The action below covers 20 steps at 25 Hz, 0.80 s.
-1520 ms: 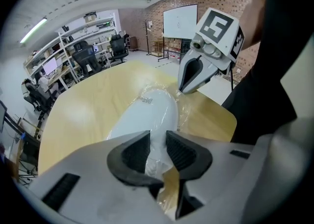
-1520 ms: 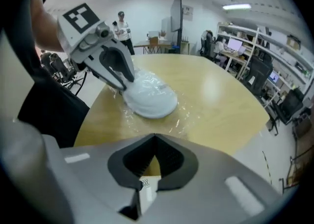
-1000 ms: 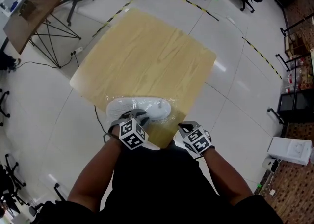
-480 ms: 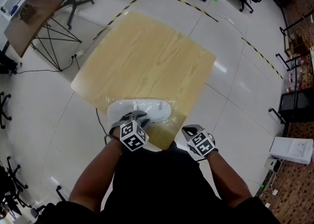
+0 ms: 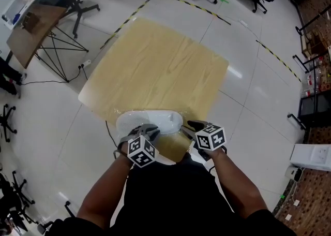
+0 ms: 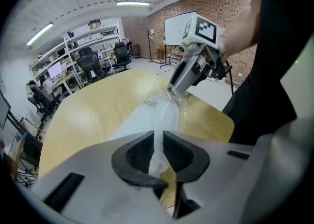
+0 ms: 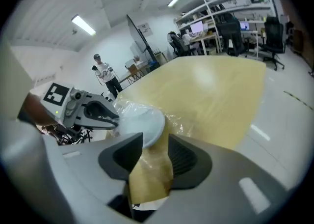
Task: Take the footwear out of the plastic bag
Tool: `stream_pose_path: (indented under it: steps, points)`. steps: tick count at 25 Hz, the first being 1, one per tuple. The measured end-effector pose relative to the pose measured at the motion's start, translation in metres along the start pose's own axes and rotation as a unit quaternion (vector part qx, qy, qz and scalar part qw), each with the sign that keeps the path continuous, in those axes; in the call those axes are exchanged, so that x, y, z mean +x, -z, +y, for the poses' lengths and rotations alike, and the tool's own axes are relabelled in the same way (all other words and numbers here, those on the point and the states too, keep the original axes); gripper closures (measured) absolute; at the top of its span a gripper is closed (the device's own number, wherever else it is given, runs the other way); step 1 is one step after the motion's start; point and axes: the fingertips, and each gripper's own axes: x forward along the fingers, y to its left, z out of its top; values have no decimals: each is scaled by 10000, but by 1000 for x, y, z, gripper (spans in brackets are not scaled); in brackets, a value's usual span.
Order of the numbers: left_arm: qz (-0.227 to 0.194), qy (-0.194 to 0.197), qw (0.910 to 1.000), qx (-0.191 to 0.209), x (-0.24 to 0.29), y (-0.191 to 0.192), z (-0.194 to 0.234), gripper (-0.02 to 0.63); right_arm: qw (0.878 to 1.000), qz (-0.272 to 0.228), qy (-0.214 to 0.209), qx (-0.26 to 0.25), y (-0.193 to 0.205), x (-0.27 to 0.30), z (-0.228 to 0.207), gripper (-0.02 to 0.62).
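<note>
The left gripper [image 6: 158,144], tilted down at the table's [image 5: 160,59] near edge, had just closed its jaws on a fold of the bag [image 6: 153,166]. The right gripper [image 7: 156,150], likewise tilted down, had just opened, gripping nothing. The white shoe [image 5: 150,119] lay bagged on the table, just beyond both.

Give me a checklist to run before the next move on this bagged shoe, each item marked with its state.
1. Left tool pinching the plastic bag: ok, its jaws have just been closing, with film between them.
2. Right tool free to regrip: ok, its jaws have just been opening, nothing pinched between them.
3. Footwear out of the bag: not ok, inside the film.
4. Which end of the bag opens: cannot tell.
5. Bag resting on the table: ok.
</note>
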Motion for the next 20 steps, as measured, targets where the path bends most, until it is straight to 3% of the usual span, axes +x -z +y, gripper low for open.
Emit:
stream_pose_path:
  steps: [5, 12, 17, 20]
  points:
    - [54, -36, 9999, 77, -1, 1, -2, 543, 9987, 285, -35, 429, -2, 23, -1, 433]
    - [62, -133, 9998, 140, -5, 4, -2, 523, 9960, -212, -507, 699, -7, -2, 9, 547]
    - [-72, -39, 9986, 513, -9, -7, -6, 522, 9799, -510, -983, 1659, 0, -25, 8, 565]
    - [-342, 30, 9969, 709, -13, -26, -8, 439, 9819, -465, -696, 1697, 8, -26, -6, 561]
